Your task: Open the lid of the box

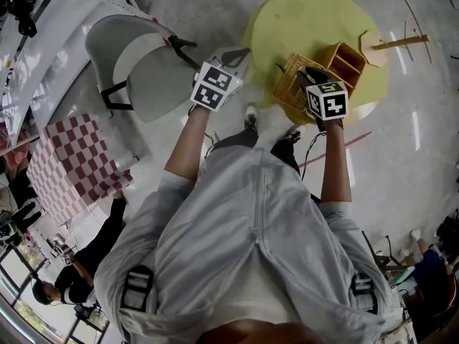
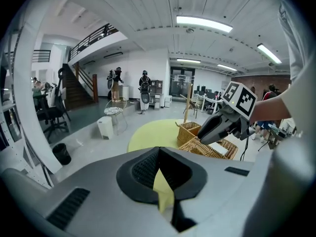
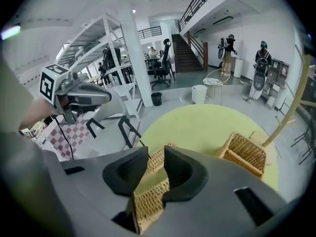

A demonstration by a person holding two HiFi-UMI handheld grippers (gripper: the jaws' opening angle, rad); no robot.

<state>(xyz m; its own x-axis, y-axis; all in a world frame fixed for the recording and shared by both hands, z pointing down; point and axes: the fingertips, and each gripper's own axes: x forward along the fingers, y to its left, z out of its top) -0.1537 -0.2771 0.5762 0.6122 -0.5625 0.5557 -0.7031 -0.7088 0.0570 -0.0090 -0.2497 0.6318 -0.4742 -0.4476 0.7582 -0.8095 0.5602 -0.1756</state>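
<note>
A wicker box [image 1: 343, 57] stands on the round yellow table [image 1: 308, 16], with a flat wicker lid [image 1: 290, 86] lying beside it at the table's near edge. My right gripper [image 1: 310, 76] hangs over that lid. In the right gripper view its jaws [image 3: 155, 158] stand open, and the lid's woven edge [image 3: 148, 201] shows in the gap with the pads off it. The box [image 3: 244, 154] sits further right. My left gripper [image 1: 237, 54] is held left of the table, away from the wicker; its jaws [image 2: 159, 152] are shut with nothing in them.
A grey chair [image 1: 140, 63] stands left of the table, and a red-and-white checked surface [image 1: 75, 163] lies further left. A wooden stick [image 1: 400, 43] sticks out at the table's right edge. Several people [image 2: 144, 90], a white bin [image 2: 105, 127] and a black bin [image 2: 61, 153] are across the hall.
</note>
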